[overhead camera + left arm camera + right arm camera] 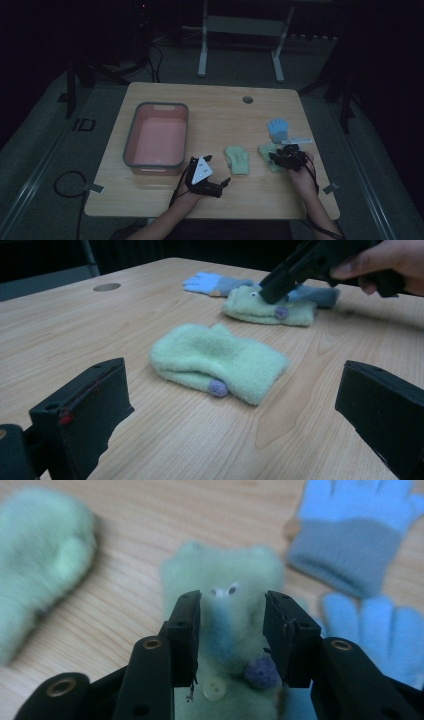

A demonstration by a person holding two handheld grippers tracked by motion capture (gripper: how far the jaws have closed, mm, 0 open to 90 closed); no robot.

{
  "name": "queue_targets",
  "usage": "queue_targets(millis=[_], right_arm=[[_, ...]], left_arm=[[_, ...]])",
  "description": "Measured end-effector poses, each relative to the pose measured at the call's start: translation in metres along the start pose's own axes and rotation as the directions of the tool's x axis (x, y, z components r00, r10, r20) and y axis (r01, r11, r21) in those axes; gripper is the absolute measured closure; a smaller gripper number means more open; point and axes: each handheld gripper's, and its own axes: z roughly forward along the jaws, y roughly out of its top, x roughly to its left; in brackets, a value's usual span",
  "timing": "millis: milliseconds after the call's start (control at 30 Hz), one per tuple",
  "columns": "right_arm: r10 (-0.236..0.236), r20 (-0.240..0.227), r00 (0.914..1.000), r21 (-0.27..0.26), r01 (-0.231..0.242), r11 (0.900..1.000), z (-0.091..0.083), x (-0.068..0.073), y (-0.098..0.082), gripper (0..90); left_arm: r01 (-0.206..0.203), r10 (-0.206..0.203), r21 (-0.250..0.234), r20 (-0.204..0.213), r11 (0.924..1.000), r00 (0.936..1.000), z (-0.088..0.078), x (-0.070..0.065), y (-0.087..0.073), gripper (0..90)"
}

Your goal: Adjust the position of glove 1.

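Right gripper (231,630) | jaws parted astride green mitten (225,580), pads not seen pressing | mitten: fuzzy pale green, purple pompom, white button, small eyes | blue gloves (350,535) far-right.

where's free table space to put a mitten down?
Bare wood between the pink bin and the near green mitten, and along the far edge by the round hole. Crowded on the right: second green mitten, blue gloves, right gripper.
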Motion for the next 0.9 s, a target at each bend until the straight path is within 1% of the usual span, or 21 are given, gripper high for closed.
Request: queue_targets(millis=[33,67,133,233,300,433,500,567,667,733,833,867,900], right_arm=[[-0.010,0.003,0.9999,0.007,0.010,1.000,0.003,0.001,-0.002,60.0],[-0.014,-0.001,0.9999,0.000,0.014,1.000,0.005,0.002,-0.004,61.4],[-0.012,-0.007,0.9999,-0.019,0.012,1.000,0.005,0.002,-0.007,62.7],[0.001,-0.013,0.9999,-0.028,-0.001,1.000,0.006,0.002,-0.009,69.1],[-0.004,-0.001,1.0000,-0.022,0.004,1.000,0.006,0.003,-0.009,76.3],[-0.019,0.045,0.9988,-0.003,0.019,1.000,0.005,0.011,-0.005,82.4],[0.001,0.057,0.9983,0.001,-0.001,1.000,0.003,0.014,-0.002,84.1],[0.020,0.076,0.9969,-0.002,-0.019,1.000,-0.002,0.016,0.003,85.6],[0.045,0.095,0.9944,-0.042,-0.041,0.998,-0.017,0.022,0.014,85.9],[0.072,0.099,0.9926,-0.069,-0.065,0.996,-0.027,0.027,0.023,85.9],[0.081,0.116,0.9899,-0.112,-0.068,0.991,-0.041,0.038,0.036,85.9],[0.086,0.117,0.9894,-0.130,-0.071,0.989,-0.046,0.042,0.041,85.9],[0.089,0.112,0.9896,-0.136,-0.074,0.988,-0.049,0.046,0.045,85.9]], left_arm=[[-0.001,0.001,0.001,-0.001,1.0000,1.0000,0.000,0.000,0.000,1.3],[-0.004,0.004,0.000,-0.001,1.0000,1.0000,0.000,0.000,0.000,1.3],[-0.002,0.002,0.000,-0.001,1.0000,1.0000,0.000,0.000,0.000,1.3],[0.003,-0.003,-0.001,-0.002,1.0000,1.0000,0.000,0.000,0.000,1.3],[0.002,-0.002,-0.001,-0.002,1.0000,1.0000,0.000,0.000,0.000,1.3],[0.000,0.000,0.002,-0.005,1.0000,1.0000,0.000,0.000,0.000,1.3],[0.001,-0.001,0.002,-0.004,1.0000,1.0000,0.000,0.000,0.000,1.3],[0.004,-0.004,0.000,-0.004,1.0000,1.0000,0.000,0.000,0.000,1.3],[0.004,-0.004,-0.002,-0.003,1.0000,1.0000,0.000,0.000,0.000,1.3],[0.004,-0.004,0.000,-0.003,1.0000,1.0000,0.000,0.000,0.000,1.3],[0.002,-0.002,-0.001,-0.004,1.0000,1.0000,0.000,0.000,0.000,1.3],[0.000,0.000,-0.001,-0.004,1.0000,1.0000,0.000,0.000,0.000,1.3],[0.001,-0.001,0.000,-0.004,1.0000,1.0000,0.000,0.000,0.000,1.3]])
